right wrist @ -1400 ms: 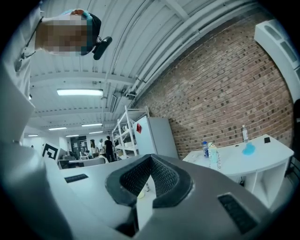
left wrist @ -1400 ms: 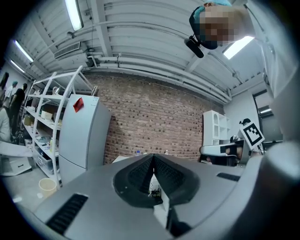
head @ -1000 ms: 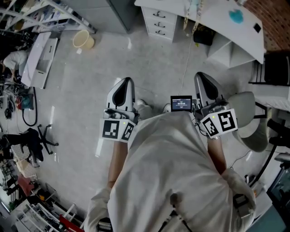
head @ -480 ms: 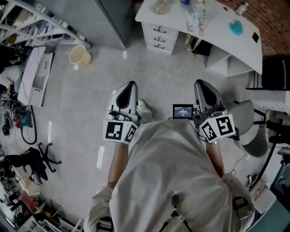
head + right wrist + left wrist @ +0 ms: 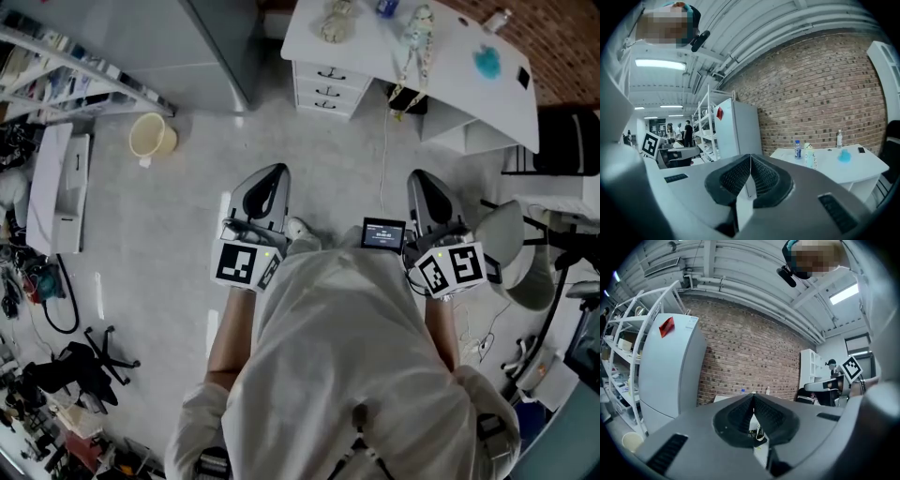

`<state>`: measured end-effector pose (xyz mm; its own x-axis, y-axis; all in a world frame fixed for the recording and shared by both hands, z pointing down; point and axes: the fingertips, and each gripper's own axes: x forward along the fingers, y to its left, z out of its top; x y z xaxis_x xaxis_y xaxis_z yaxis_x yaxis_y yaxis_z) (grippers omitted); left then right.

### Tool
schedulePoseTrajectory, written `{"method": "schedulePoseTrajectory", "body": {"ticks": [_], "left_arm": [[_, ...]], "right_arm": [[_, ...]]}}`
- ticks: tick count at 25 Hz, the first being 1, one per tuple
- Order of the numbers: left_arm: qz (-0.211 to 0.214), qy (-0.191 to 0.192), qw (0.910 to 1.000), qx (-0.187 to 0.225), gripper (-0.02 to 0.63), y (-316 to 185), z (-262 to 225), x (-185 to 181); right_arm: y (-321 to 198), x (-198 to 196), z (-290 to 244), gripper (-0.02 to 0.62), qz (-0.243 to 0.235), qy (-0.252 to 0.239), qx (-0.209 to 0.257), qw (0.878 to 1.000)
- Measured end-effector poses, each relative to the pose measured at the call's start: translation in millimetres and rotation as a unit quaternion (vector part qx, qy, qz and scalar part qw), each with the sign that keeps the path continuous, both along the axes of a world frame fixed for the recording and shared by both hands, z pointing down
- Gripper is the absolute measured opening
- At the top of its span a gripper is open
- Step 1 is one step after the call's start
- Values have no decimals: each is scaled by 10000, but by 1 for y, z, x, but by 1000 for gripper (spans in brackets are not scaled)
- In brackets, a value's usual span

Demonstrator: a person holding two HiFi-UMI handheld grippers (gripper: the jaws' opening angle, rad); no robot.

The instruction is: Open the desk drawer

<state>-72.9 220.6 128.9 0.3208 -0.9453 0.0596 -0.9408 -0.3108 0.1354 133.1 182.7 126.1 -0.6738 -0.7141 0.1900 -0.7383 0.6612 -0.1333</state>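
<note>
At the upper left of the head view a pale bucket (image 5: pixel 150 137) stands on the grey floor (image 5: pixel 187 244). It sits lower in the frame than it did a second ago, as does everything else on the floor, so the person has been walking forward.

Left of centre, the left claw (image 5: pixel 266 184) is held out in front of the body. Its jaws are clenched together with nothing between them, as the left gripper view confirms.

At upper centre is the drawer unit (image 5: pixel 324 88), a white stack of three drawers with dark handles. It is tucked under the left end of the desk (image 5: pixel 459 94), and all three drawers look closed. The unit has dropped further into the frame and shows more fully than before, but it is still well apart from both claws.

Just right of centre a small screen (image 5: pixel 383 234) sits near the body. Beside it the right claw (image 5: pixel 424 187) is also clenched on nothing. At the right edge stands a grey chair (image 5: pixel 514 251).

My reading is that this is still the approach. The gap to the drawers has shrunk, yet neither claw has reached a handle. A claw will probably have to open before it can take one.
</note>
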Motion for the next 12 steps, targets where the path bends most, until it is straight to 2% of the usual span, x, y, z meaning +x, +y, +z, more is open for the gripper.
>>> {"method": "schedulePoseTrajectory", "body": {"ticks": [4, 7, 12], "left_arm": [[200, 144, 9996, -110, 8, -18, 10, -9], [365, 94, 9991, -205, 8, -43, 21, -7], [548, 31, 9982, -248, 8, -83, 36, -2]], "right_arm": [[-9, -17, 5, 28, 53, 228, -37, 9997], [-27, -17, 13, 28, 138, 303, -121, 9994], [-60, -9, 52, 28, 145, 364, -543, 9978]]}}
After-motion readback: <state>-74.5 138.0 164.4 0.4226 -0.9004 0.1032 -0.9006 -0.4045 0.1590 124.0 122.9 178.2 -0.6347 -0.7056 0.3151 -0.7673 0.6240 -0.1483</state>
